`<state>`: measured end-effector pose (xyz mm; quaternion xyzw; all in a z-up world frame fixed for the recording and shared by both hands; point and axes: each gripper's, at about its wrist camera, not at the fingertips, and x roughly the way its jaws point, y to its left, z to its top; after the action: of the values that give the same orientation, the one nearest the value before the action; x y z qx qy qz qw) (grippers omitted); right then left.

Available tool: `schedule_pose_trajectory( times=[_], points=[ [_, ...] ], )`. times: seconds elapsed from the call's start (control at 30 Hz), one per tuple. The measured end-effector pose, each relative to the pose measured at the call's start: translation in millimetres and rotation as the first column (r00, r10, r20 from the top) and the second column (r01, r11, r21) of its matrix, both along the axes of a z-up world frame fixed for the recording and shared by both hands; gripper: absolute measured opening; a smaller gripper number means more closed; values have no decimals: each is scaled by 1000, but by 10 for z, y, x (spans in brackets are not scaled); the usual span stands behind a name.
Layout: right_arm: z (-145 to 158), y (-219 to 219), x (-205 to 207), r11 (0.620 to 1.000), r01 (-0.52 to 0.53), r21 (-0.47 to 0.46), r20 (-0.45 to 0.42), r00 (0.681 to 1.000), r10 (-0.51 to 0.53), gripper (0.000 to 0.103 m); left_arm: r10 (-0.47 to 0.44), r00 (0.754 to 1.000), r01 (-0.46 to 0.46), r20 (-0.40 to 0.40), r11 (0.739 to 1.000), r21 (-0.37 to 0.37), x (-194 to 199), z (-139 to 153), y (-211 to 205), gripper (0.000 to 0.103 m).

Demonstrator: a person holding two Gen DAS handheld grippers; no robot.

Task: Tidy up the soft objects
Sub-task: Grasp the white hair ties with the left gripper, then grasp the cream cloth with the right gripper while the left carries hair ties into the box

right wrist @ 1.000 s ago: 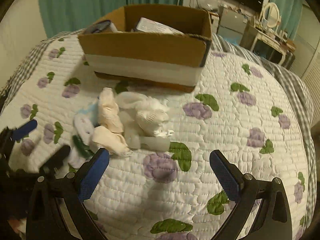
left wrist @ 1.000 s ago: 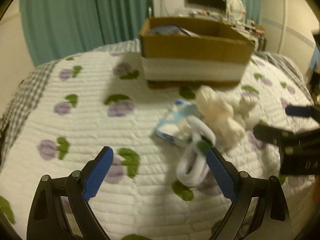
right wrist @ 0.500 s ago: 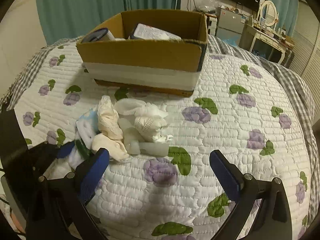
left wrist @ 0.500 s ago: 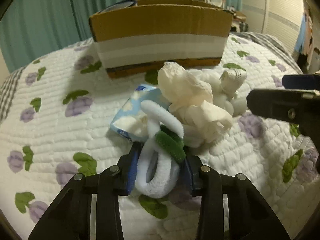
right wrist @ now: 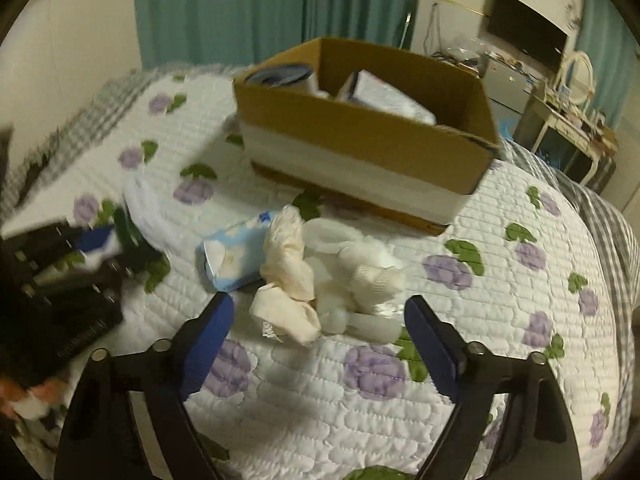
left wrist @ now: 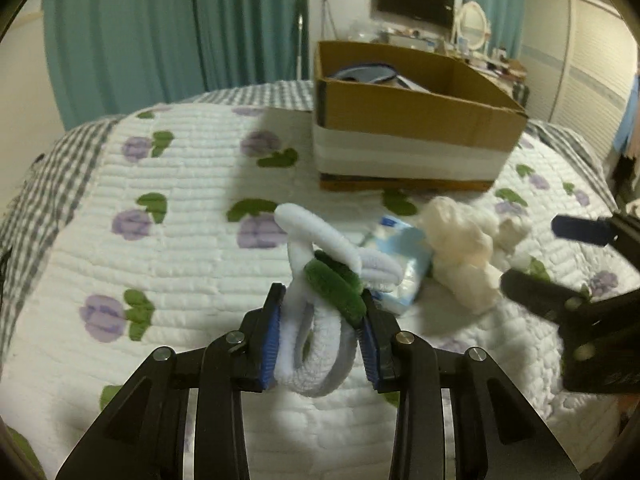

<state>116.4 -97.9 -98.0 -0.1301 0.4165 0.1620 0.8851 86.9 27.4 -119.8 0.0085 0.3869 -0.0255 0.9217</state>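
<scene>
My left gripper [left wrist: 322, 346] is shut on a bundle of fuzzy hair ties [left wrist: 320, 304], white loops with a green one, and holds it above the quilt. It shows blurred at the left of the right wrist view [right wrist: 132, 216]. My right gripper [right wrist: 318, 344] is open and empty, just in front of a pile of cream and white soft cloth pieces [right wrist: 316, 276]. A light blue tissue pack [right wrist: 232, 256] lies left of the pile. The pile [left wrist: 460, 252] and pack [left wrist: 404, 272] also show in the left wrist view.
A cardboard box [right wrist: 360, 136] with a white band stands behind the pile on the quilted bedspread [right wrist: 520, 280] and holds several items. Teal curtains [left wrist: 160, 40] hang behind the bed. A dresser with mirror [right wrist: 572, 120] stands at the far right.
My left gripper closed on the hair ties and has lifted them off the quilt, away from the pile. My right gripper moved closer to the cloth pile.
</scene>
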Motion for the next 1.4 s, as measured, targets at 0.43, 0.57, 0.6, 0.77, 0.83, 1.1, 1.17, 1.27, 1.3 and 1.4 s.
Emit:
schedule_pose_trajectory(
  times=[0.43,0.57,0.6,0.77,0.83,1.1,1.17,1.27,1.3,1.4],
  points=[
    [-247,326,144,993,-68,-92,-46,997,64,16,11,1000,-11,9,1000,-11,18,-1,99,34],
    [-134,217,108,999,-43,-15,-29,999,42,13,10,1000,-10,16,1000,-4,-36,32,84,34],
    [-81,175,86,999,-36,9,-21,999,36,12,10,1000,-10,17,1000,-2,-50,45,79,34],
    [221,-10,-61,992,-19,125,37,999,15,12,-4,999,4,47,1000,4,-167,190,34,34],
    [356,-83,-136,988,-16,156,69,998,5,11,-7,998,7,59,1000,0,-206,259,29,34],
    [1054,-305,-127,977,-13,214,187,982,-27,11,-19,990,11,139,998,57,-180,623,-32,34],
    [1252,-317,-56,978,-12,207,225,974,-35,11,-33,988,27,150,999,48,-115,726,-47,34],
    [1545,-325,111,977,-8,212,271,961,-51,11,-54,981,42,187,997,67,24,940,-94,34],
    [1619,-326,182,976,-7,219,279,959,-55,11,-63,977,48,203,996,77,69,1021,-129,34],
    [1759,-298,469,977,10,215,296,952,-75,11,-82,968,64,238,995,80,264,1238,-192,34]
  ],
)
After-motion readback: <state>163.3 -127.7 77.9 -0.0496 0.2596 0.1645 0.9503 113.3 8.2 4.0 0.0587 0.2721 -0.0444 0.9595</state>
